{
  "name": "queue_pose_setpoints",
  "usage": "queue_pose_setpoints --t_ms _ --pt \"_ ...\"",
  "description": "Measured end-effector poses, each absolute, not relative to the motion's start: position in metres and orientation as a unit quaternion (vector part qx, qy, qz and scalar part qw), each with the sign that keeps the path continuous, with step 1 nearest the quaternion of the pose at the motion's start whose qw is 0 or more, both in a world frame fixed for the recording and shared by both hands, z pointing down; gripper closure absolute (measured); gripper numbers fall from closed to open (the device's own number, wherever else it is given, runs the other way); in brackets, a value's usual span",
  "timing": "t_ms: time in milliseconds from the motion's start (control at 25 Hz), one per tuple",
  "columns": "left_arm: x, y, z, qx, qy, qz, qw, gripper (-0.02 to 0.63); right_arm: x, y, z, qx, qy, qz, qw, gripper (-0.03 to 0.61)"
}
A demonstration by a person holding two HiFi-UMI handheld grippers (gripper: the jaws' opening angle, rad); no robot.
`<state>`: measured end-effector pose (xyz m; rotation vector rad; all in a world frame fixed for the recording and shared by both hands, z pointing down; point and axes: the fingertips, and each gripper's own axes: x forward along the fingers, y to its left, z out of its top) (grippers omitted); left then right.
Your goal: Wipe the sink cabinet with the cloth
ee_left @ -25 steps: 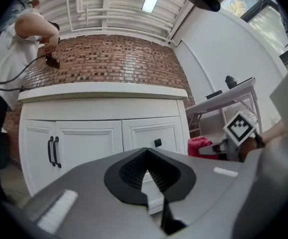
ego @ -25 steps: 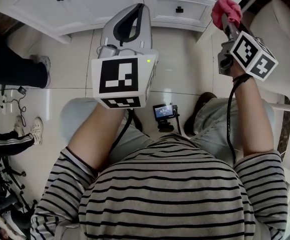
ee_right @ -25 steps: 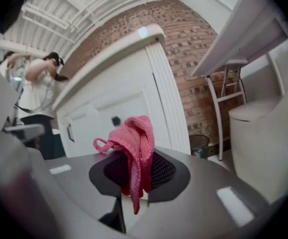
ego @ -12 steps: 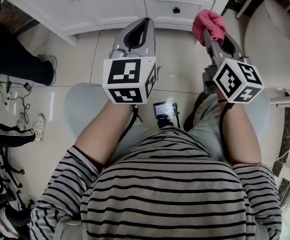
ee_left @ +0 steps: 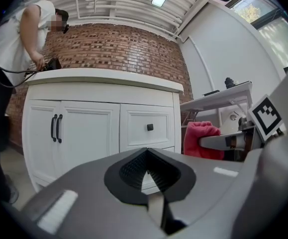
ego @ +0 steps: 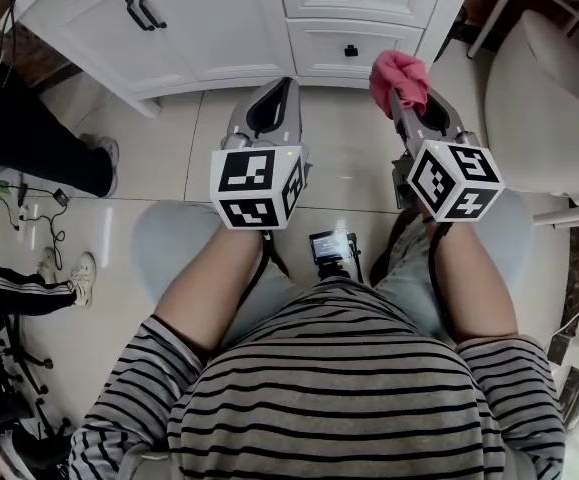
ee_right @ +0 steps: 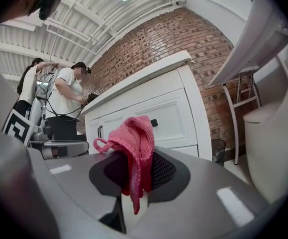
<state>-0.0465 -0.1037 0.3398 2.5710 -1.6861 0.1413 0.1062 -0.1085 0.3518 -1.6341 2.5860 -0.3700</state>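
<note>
Now right hand-held gripper, clamping cloth, sits farther from sink cabinet.

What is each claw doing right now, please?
Left claw: shut, nothing in it.
Right claw: shut on the pink cloth.

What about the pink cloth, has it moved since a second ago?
Yes. The pink cloth in the right gripper was level with the lower drawer knob; now it sits below it in the head view, pulled back from the sink cabinet.
</note>
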Motion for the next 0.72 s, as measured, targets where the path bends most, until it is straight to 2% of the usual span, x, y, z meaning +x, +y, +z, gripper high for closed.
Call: queue_pose_setpoints --t_ms 720 --pt "-0.038 -0.106 0.349 0.845 -0.53 0.059 0.039 0.614 0.101 -0.111 0.364 -0.53 0.84 -0.117 0.014 0.502"
